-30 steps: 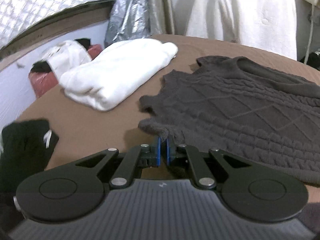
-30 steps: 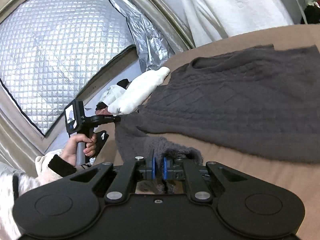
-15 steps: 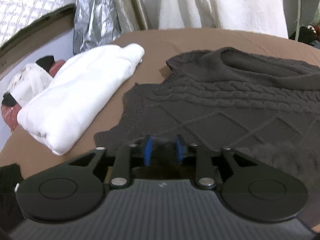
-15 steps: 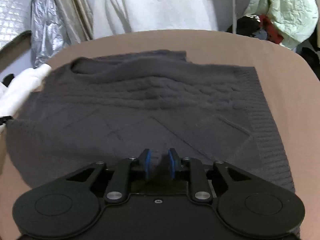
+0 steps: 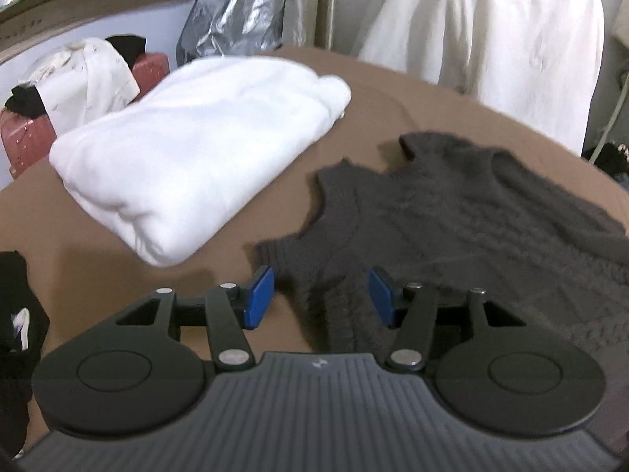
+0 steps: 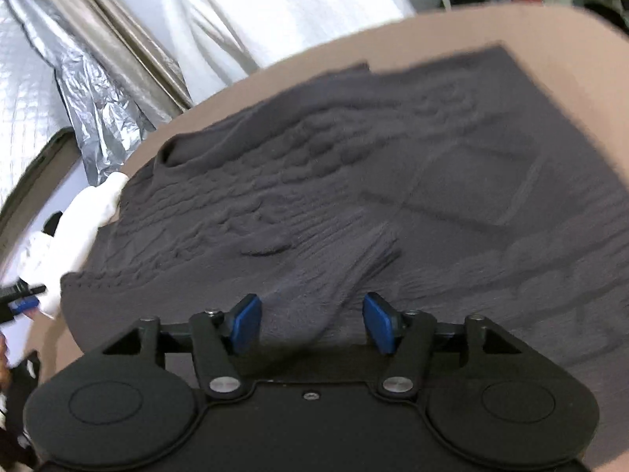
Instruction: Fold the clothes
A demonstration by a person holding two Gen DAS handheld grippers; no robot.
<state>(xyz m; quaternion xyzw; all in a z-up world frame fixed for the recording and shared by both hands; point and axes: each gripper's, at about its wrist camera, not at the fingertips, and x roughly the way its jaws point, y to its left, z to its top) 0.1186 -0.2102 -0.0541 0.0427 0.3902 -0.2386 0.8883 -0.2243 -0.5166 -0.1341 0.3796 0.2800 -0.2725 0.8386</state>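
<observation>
**No readable writing in either view**

No word, brand or number can be read anywhere. The left gripper (image 5: 320, 295) carries a small pale emblem on its ribbed grey housing, too tiny to make out as a letter or logo. The wooden ledge (image 5: 23, 25) at the upper left bears small dark marks, blurred beyond reading.

Dim, soft indoor light, no hard shadows — only a faint dark fringe under the white folded garment (image 5: 196, 149). Motion blur across both views, worst on the grey cable-knit sweater (image 6: 373, 204). Strong fisheye bending at edges; brown surface (image 5: 98, 244) curves. Silver foil sheet (image 6: 98, 98) glints mildly.
</observation>
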